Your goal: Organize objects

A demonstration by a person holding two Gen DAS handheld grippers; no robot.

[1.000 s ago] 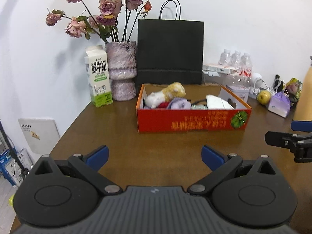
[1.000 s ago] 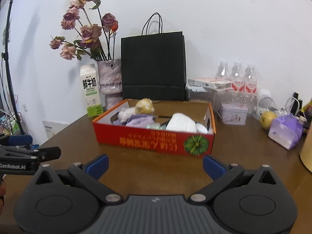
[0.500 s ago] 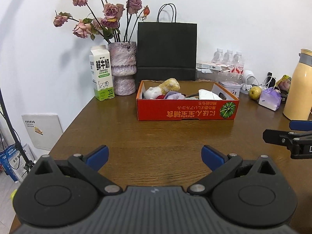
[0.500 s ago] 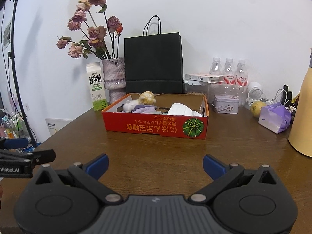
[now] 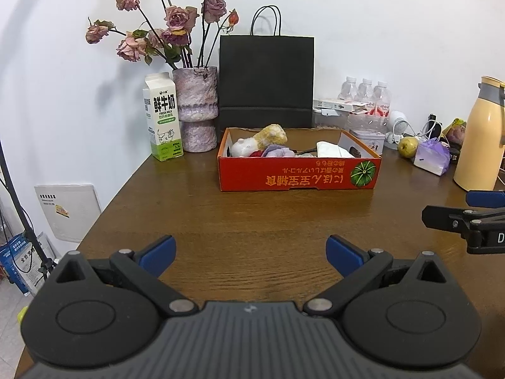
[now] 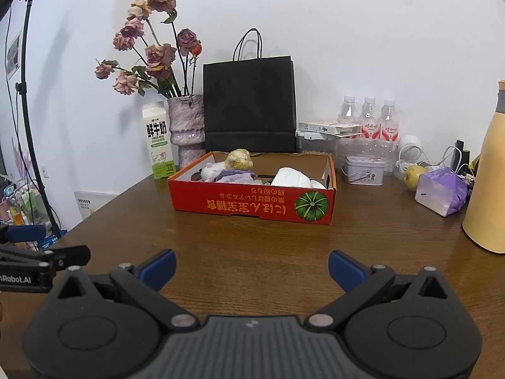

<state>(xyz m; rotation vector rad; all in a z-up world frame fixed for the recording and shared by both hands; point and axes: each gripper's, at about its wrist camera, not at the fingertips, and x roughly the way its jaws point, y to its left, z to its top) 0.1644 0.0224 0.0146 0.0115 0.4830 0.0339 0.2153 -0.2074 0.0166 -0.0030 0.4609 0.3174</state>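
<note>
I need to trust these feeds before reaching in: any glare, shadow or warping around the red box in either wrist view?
Left wrist view: red box sharp and evenly lit, soft sheen on the table before it, flowers shadowed on the wall, fisheye bending at the edges. Right wrist view: box equally clear, thermos cropped and bowed at the right edge.

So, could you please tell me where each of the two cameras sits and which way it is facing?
Left wrist: on the left gripper, low over the wooden table, facing the red box; its own open fingers show, with the right gripper at the right edge.
Right wrist: on the right gripper, facing the red box from further right; the left gripper shows at the left edge.
Shared: box, black bag, milk carton, vase.
</note>
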